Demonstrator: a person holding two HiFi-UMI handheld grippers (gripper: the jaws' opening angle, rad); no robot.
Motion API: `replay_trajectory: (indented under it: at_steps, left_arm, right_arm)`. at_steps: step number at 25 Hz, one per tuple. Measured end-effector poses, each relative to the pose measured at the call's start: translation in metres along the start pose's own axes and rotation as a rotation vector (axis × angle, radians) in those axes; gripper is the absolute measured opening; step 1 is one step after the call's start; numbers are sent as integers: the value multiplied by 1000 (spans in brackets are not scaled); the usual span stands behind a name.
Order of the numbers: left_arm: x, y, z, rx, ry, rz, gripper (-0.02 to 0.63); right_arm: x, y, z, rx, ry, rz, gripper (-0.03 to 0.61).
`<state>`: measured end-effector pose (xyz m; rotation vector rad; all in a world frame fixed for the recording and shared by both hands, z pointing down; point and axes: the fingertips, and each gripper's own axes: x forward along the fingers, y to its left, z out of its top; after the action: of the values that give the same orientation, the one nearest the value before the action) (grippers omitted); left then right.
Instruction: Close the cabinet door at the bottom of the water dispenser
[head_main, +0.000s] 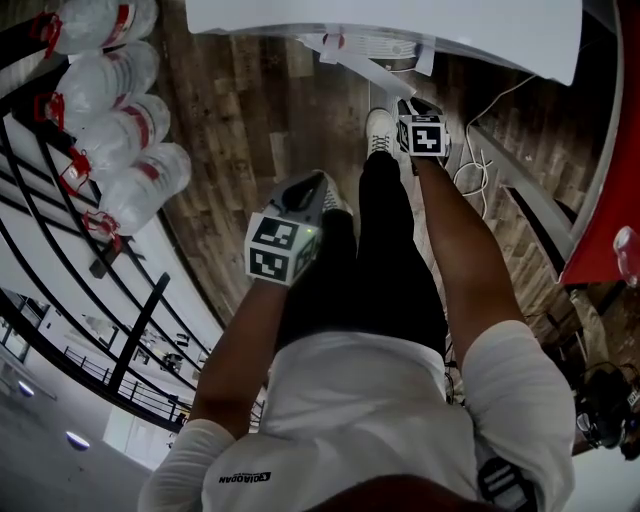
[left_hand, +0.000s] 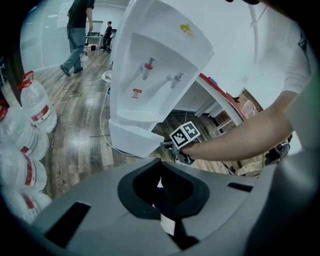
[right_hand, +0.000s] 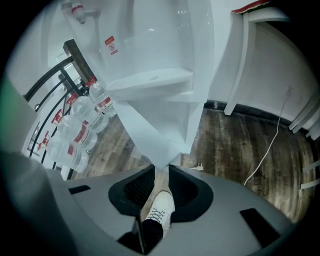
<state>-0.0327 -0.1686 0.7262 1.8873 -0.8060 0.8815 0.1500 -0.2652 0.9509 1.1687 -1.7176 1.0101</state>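
At the far side of the wooden floor (head_main: 250, 110), the white water dispenser (head_main: 400, 25) is seen, and the cabinet door (head_main: 365, 68) at its bottom is found open, angled out toward the person. The door's free edge is met by the right gripper (head_main: 412, 108). Its jaws are parted by a narrow gap, and the door's lower corner is placed right at the mouth of that gap; contact cannot be made out. A white shoe (right_hand: 159, 207) is seen through the gap. The left gripper (head_main: 322, 190) is held nearer, well apart from the door, its jaws closed at the tips with nothing held. Water bottles (head_main: 120, 130) are stacked at the left.
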Motion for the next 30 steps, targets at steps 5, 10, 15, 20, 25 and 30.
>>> replay_trajectory:
  at_steps: [5, 10, 15, 20, 25, 30]
  left_arm:
    - [2, 0, 4, 3, -14, 7, -3]
    - [3, 1, 2, -8, -4, 17, -3]
    - [8, -2, 4, -16, -12, 17, -3]
    - [11, -5, 4, -17, -1, 14, -3]
    - [14, -1, 5, -19, -3, 16, -3]
    - [20, 3, 4, -29, -3, 24, -3]
  right_arm:
    - [1, -12, 10, -7, -13, -17, 94]
    - [4, -24, 21, -16, -24, -20, 94]
    - [6, -36, 34, -37, -34, -30, 94]
    - [8, -46, 45, -61, -41, -36, 94]
    - [9, -52, 60, -70, -61, -41, 94]
    - [12, -59, 71, -84, -73, -47, 94]
